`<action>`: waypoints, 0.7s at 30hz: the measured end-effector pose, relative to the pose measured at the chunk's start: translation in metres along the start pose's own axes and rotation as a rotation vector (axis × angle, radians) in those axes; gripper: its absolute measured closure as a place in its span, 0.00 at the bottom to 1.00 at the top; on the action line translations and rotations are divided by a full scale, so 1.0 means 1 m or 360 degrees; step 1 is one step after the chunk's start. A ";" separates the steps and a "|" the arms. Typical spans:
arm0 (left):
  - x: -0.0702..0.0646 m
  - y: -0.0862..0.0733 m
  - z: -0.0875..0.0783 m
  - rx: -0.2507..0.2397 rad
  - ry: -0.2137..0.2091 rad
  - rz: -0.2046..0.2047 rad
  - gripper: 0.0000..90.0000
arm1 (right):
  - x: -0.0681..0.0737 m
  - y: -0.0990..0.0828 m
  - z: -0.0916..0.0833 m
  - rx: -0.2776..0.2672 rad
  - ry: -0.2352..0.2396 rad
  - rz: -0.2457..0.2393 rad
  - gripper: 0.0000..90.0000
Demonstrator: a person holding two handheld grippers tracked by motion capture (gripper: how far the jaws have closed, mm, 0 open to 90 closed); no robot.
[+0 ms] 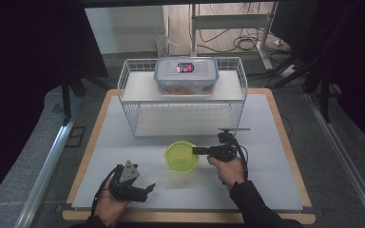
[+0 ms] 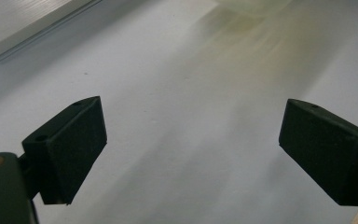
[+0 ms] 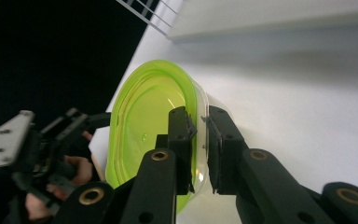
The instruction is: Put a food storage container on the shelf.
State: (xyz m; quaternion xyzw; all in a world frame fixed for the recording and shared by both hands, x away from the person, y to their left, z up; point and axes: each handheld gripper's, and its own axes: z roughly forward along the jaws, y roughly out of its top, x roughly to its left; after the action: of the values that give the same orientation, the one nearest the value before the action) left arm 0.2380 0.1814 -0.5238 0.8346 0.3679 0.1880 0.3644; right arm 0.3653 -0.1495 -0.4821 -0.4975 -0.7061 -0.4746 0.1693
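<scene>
Two hand-held grippers at the table, one clamped on a bowl rim

Right hand-held gripper (image 3: 201,140): jaws nearly together, one inside and one outside the wall of the translucent lime-green plastic bowl (image 3: 144,126). Pads press the rim between them. In the high view this hand-held gripper (image 1: 196,151) comes at the bowl (image 1: 181,156) level from its right side, the person's hand behind it.

Bowl sits on the white table surface (image 1: 266,142), roughly at the middle, just in front of the white wire basket rack (image 1: 183,114). In the right gripper view the bowl appears turned on its side because the camera is rolled with the hand.

Left hand-held gripper (image 1: 142,190): near the front left of the table, well apart from the bowl, grey three-cornered plate on top. In the left gripper view its jaws (image 2: 191,154) stand wide apart with bare table between them; nothing held.

On the rack's upper shelf rests a clear rectangular plastic food box with a blue-trimmed lid (image 1: 185,76), lid on.
</scene>
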 end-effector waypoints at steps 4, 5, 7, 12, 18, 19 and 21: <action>0.001 0.000 0.000 -0.0013 -0.0006 -0.0005 0.08 | 0.012 0.010 -0.009 0.0010 0.0054 -0.0027 0.90; 0.001 0.000 -0.001 -0.0016 -0.0005 -0.0005 0.07 | 0.015 0.012 -0.011 0.0006 0.0059 -0.0040 0.90; 0.001 0.000 -0.001 -0.0025 -0.0005 -0.0004 0.07 | 0.023 0.016 -0.015 0.0004 0.0056 -0.0061 0.90; 0.001 0.000 -0.001 -0.0031 0.0014 0.0000 0.05 | 0.035 0.027 -0.026 -0.0029 0.0077 -0.0096 0.90; 0.001 0.000 -0.001 -0.0010 0.0010 0.0005 0.05 | 0.051 0.041 -0.040 -0.0054 0.0072 -0.0145 0.90; 0.001 0.000 -0.001 -0.0012 0.0009 0.0003 0.05 | 0.054 0.044 -0.043 -0.0062 0.0072 -0.0158 0.90; 0.001 0.000 -0.001 -0.0013 0.0012 0.0009 0.05 | 0.059 0.049 -0.048 -0.0075 0.0083 -0.0164 0.90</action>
State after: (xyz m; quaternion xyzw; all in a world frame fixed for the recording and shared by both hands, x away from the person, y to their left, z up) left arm 0.2386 0.1826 -0.5228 0.8334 0.3663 0.1937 0.3658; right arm 0.3702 -0.1551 -0.3912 -0.4518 -0.7148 -0.5119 0.1512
